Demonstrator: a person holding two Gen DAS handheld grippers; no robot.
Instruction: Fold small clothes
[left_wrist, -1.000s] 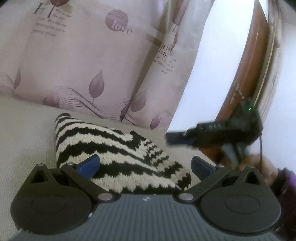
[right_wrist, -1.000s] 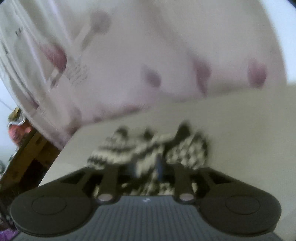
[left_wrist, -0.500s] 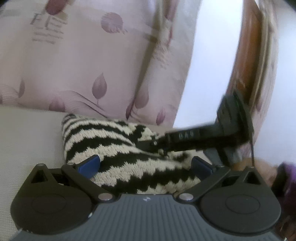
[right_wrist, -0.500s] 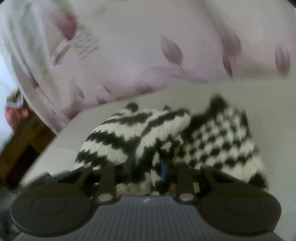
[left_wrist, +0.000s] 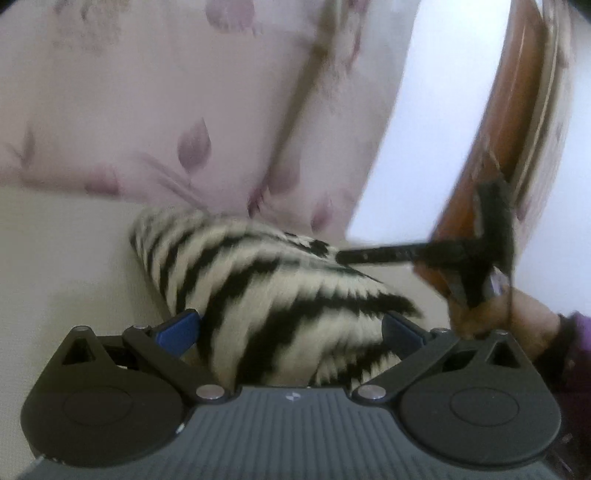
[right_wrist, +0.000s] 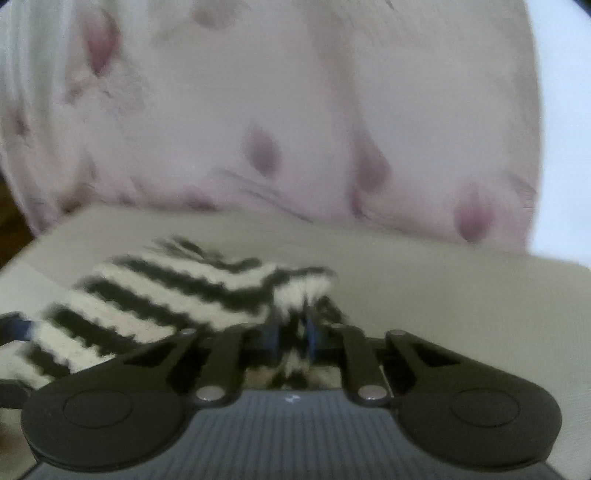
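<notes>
I see soft daylight and motion blur beyond my fingers; the pale leaf-print pillow (right_wrist: 295, 110) smears, and fisheye edges bend.

bedding and woodwork
pale pink pillows (left_wrist: 155, 122) with purple leaf print stand behind a cream mattress (left_wrist: 62, 251); brown wooden frame (left_wrist: 491, 122) at right.

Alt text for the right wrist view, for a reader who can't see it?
The right gripper, jaws shut, pinches an edge of a black-and-white zigzag knit lying on a cream bed. Behind it, blurred, stands a pale pillow with purple leaf prints.
</notes>
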